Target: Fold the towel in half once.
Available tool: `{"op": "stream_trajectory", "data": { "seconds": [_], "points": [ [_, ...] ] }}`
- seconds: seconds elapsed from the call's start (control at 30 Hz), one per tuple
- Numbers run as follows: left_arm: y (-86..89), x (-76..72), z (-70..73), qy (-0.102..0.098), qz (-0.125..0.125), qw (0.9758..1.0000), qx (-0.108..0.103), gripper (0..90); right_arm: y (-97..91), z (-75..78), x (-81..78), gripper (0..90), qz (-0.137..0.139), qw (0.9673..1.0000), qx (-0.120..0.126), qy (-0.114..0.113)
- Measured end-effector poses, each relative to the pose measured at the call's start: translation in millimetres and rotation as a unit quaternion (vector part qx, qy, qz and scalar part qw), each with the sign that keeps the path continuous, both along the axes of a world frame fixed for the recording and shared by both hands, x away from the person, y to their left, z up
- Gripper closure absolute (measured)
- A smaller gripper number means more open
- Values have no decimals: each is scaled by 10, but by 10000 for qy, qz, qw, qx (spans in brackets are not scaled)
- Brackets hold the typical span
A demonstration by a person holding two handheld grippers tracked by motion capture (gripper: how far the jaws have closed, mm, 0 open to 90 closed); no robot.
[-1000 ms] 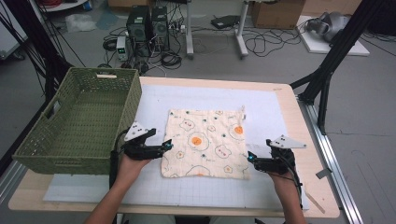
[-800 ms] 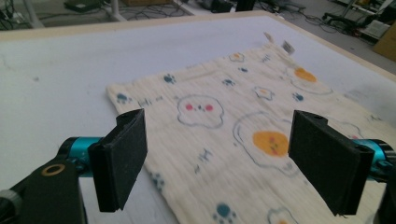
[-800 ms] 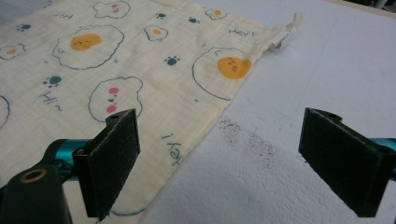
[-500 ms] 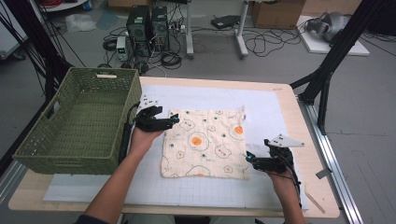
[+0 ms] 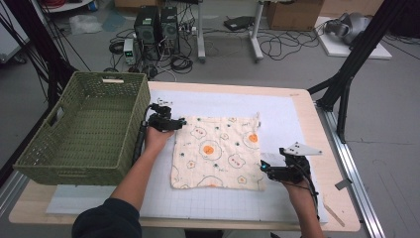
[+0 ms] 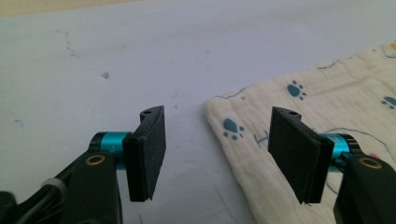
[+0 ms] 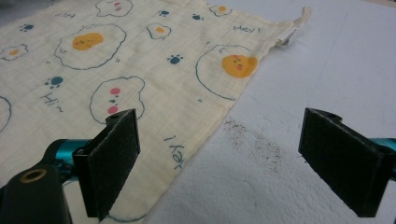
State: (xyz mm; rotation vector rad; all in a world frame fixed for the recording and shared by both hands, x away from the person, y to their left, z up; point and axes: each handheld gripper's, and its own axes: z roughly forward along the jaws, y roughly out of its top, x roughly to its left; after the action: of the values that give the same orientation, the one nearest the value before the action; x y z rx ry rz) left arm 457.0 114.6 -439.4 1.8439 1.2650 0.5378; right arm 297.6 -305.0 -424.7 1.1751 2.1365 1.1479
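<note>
My left gripper (image 5: 179, 122) sits at the far left corner of the cloth (image 5: 218, 151), and its jaws have just been closing; they stand partly spread, with the corner of the cloth (image 6: 243, 126) lying between them and nothing pinched yet. 1 jaw is over the bare mat (image 6: 116, 60) to my left, the other over the fabric to my right. My right gripper (image 5: 263, 168) hangs at the near right corner with its jaws spread wide, the hem of the cloth (image 7: 140, 74) running up between them, the left jaw above the fabric and the right one above the mat (a dusting of dark specks lies there).

The cloth lies flat and unfolded, egg and paw prints up, well ahead of my right gripper and just beside my left. The green basket (image 5: 84, 129) stands off to my left, with nothing in it that I can see.

I judge the work barely begun: 0 folds made, neither corner gripped. Pinching both corners comes next, then lifting.
</note>
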Motion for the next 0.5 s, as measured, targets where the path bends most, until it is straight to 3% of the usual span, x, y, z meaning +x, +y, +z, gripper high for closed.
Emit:
{"op": "stream_trajectory", "data": {
  "seconds": [0.03,0.1,0.23,0.3,0.4,0.47,0.5],
  "points": [
    [-9,5,-9,-30,-26,10000,-23,405,6,-2,2,119,-14,10000,16,48],
    [-45,10,-41,-85,-122,9998,128,436,11,-11,19,120,1,10000,1,57],
    [-84,25,-120,85,-175,9994,300,493,33,-28,46,120,12,10000,-6,88],
    [-114,13,-114,11,-289,9985,455,516,40,-31,53,119,34,9999,-14,107],
    [-152,-5,-112,-87,-536,9970,550,701,48,-37,65,119,30,9999,-4,126],
    [-181,-18,-109,-67,-552,9970,546,847,58,-44,74,120,35,9999,-13,142],
    [-178,-17,-107,-20,-508,9976,468,856,62,-46,78,120,38,9999,-26,154]
  ]
}}
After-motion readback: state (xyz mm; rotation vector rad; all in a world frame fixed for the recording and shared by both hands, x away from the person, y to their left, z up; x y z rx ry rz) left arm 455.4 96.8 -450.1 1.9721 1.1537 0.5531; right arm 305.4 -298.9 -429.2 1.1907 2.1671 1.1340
